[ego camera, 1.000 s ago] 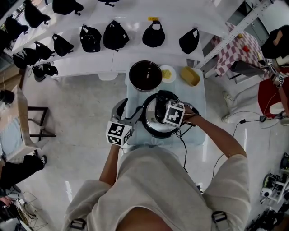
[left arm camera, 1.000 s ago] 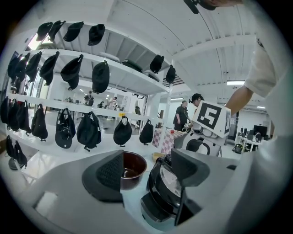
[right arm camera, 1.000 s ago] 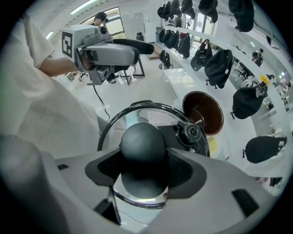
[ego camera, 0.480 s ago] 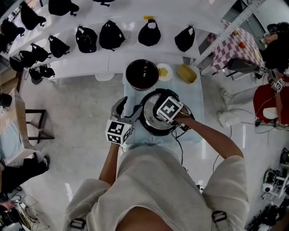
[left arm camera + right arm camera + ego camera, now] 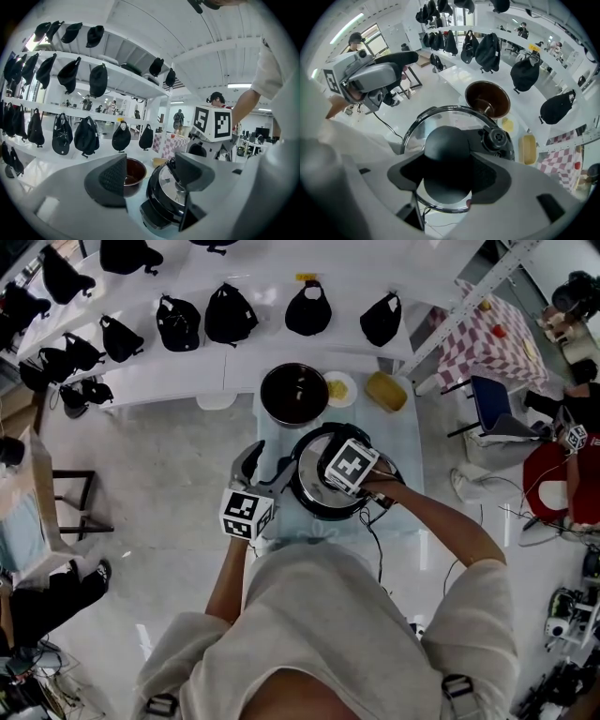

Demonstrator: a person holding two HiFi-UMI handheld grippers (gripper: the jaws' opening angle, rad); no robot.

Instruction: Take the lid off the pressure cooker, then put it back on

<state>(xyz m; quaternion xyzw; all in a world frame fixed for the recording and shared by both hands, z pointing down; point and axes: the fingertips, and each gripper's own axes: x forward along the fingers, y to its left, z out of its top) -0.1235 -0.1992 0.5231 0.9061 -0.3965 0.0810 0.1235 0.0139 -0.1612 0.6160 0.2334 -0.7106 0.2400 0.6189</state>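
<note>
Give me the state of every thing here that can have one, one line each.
lid: seated on the pressure cooker, not lifted.
right tool: pointing down, shut on the lid's knob.
left tool: open, nothing gripped, held at the cooker's side.
brown bowl: upright, uncovered, behind the cooker.
</note>
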